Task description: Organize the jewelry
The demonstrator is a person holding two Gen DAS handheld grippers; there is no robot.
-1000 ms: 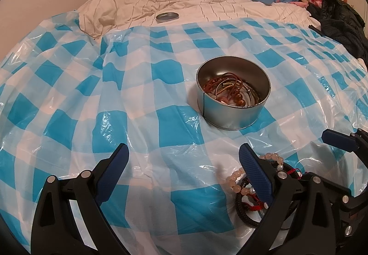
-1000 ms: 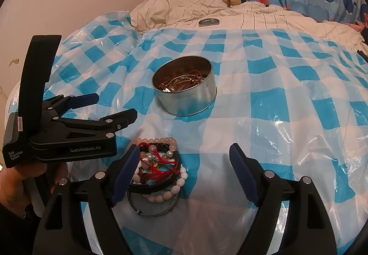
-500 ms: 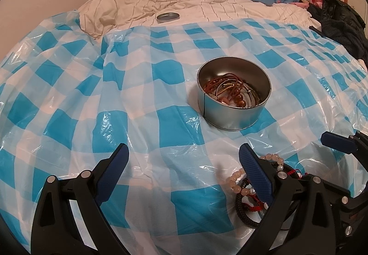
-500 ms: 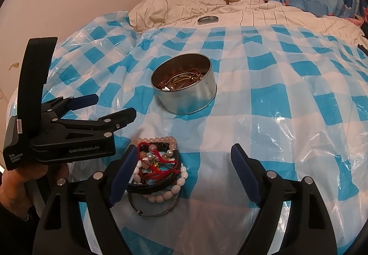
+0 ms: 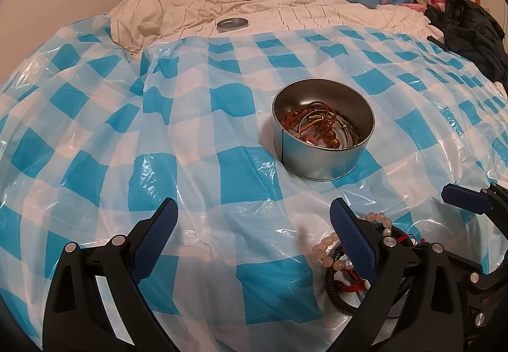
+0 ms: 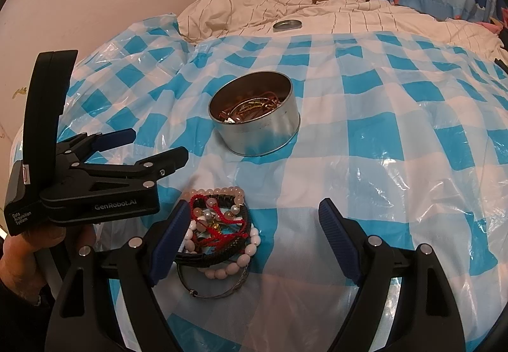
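Nothing has moved: some jewelry lies in the tin [image 6: 254, 117], bracelets [image 6: 219, 234] beside it wait, both grippers [image 6: 250, 244] [image 5: 252, 240] gaping empty.

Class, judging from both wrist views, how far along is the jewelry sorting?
Partly done: some bracelets already lie in the tin. Nothing is in hand; the left gripper and right gripper are both open and empty. The pile of bracelets on the checked sheet remains, and the lid is off.

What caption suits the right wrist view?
Open right hand-held gripper above a bracelet pile; jewelry-filled round tin beyond.
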